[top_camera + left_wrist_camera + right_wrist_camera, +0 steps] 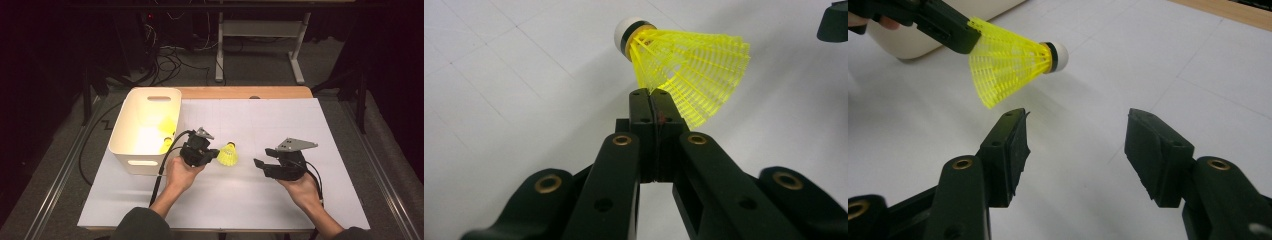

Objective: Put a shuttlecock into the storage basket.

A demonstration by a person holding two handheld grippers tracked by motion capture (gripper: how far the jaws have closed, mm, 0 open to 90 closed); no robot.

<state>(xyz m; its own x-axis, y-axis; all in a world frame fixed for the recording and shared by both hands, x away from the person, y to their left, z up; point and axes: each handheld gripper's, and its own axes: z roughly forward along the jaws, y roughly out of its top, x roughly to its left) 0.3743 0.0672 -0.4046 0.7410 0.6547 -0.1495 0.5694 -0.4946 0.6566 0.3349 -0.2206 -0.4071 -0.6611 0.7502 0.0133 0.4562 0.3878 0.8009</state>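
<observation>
A yellow plastic shuttlecock [228, 154] with a white cork tip hangs just above the white sheet, left of centre. My left gripper [212, 154] is shut on the rim of its skirt; in the left gripper view the jaws [654, 95] meet on the yellow mesh of the shuttlecock [689, 65], cork pointing away. My right gripper [262, 157] stands open to the right, a short gap from it. In the right gripper view the right gripper [1075, 130] has nothing between its pads, and the shuttlecock [1013, 60] hangs ahead in the left gripper [955, 32].
A cream plastic basket [120, 125] stands at the sheet's left edge with two yellow shuttlecocks [167, 125] inside. The white sheet [300, 120] covers a wooden table [245, 92]. Cables and desk legs lie on the dark floor behind.
</observation>
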